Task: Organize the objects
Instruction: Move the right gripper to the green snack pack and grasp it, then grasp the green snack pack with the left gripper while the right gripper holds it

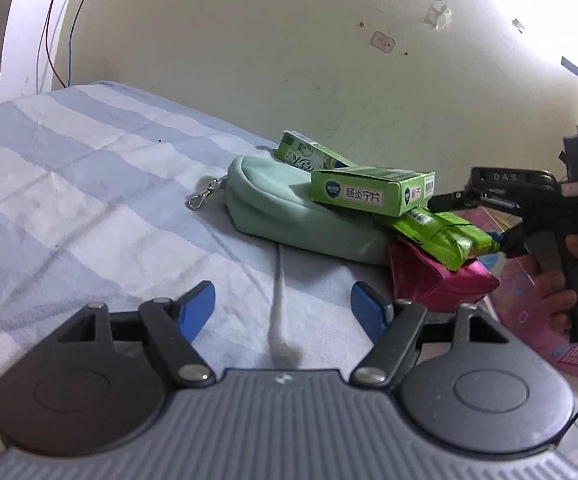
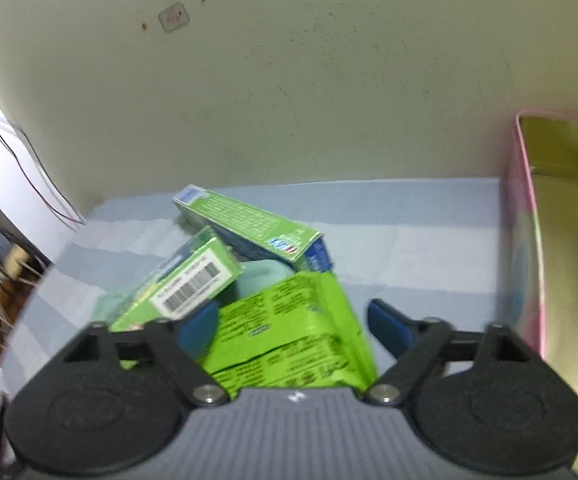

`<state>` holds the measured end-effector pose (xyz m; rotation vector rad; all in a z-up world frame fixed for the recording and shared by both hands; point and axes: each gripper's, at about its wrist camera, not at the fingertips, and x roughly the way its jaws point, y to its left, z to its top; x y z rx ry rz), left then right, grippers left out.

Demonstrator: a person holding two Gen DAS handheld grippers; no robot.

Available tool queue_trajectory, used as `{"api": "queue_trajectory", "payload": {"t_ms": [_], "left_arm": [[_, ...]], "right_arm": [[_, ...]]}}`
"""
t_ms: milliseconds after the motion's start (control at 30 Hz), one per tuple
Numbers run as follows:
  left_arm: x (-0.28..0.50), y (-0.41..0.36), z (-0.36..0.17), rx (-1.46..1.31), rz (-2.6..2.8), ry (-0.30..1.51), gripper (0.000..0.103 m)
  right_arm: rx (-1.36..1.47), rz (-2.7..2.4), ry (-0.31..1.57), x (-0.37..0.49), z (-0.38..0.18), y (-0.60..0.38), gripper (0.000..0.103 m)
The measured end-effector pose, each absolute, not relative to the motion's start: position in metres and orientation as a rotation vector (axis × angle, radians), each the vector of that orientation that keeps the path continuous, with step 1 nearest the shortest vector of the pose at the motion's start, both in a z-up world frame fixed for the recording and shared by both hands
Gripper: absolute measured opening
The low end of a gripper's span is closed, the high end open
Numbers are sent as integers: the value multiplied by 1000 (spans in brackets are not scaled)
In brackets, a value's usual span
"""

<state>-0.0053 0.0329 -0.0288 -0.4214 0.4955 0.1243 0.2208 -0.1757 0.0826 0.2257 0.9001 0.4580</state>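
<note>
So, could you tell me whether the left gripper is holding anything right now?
No, the left gripper is open over the bare striped sheet.

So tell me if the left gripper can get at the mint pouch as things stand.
Probably yes. The left gripper stands open over bare sheet, and the mint pouch's near side is uncovered. The green box lies only on its far end.

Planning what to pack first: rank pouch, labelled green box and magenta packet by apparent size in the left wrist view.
1. Pouch
2. Magenta packet
3. Labelled green box, near the packet's size; the packet lies nearer, so that order is unsure.
</note>
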Motion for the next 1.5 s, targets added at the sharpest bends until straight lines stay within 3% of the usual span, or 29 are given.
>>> {"api": "queue_trajectory", "payload": {"t_ms": [33, 133, 200, 433, 500, 633, 700, 800, 967, 1000, 1033, 1133, 1367, 1467, 1500], "left_arm": [[-5, 34, -29, -428, 123, 496, 77], [-5, 34, -30, -431, 122, 497, 77], [-5, 33, -30, -430, 119, 496, 77], [-8, 31, -28, -446, 12, 487, 81], [-8, 34, -29, -505, -33, 491, 81], [-8, 33, -22, -558, -74, 484, 84], [-6, 25, -15, -514, -56, 479, 91], [-2, 17, -10, -477, -47, 482, 92], [16, 3, -24, -469, -54, 541, 88], [19, 2, -28, -502, -82, 563, 80], [21, 2, -30, -545, -125, 596, 66], [9, -16, -24, -513, -154, 660, 58], [-25, -110, -18, -337, -409, 752, 58], [-27, -156, -17, -255, -487, 761, 66], [-24, -173, -17, -219, -510, 767, 66]], "right_arm": [[242, 444, 879, 213, 86, -179, 45], [293, 486, 838, 189, 97, -186, 28], [309, 526, 819, 159, 99, -193, 26], [254, 601, 796, 36, 69, -226, 26], [216, 586, 791, 15, 60, -234, 30], [239, 583, 770, -4, 52, -250, 51], [235, 578, 770, 5, 53, -245, 53], [231, 596, 740, 16, 57, -234, 59], [247, 624, 744, 45, 48, -207, 59], [262, 629, 770, 51, 43, -203, 49], [293, 621, 788, 54, 40, -202, 46], [344, 630, 840, 40, 44, -219, 41], [382, 601, 844, -41, 49, -310, 45], [359, 492, 782, -75, 52, -345, 45], [350, 454, 761, -84, 54, -356, 51]]}}
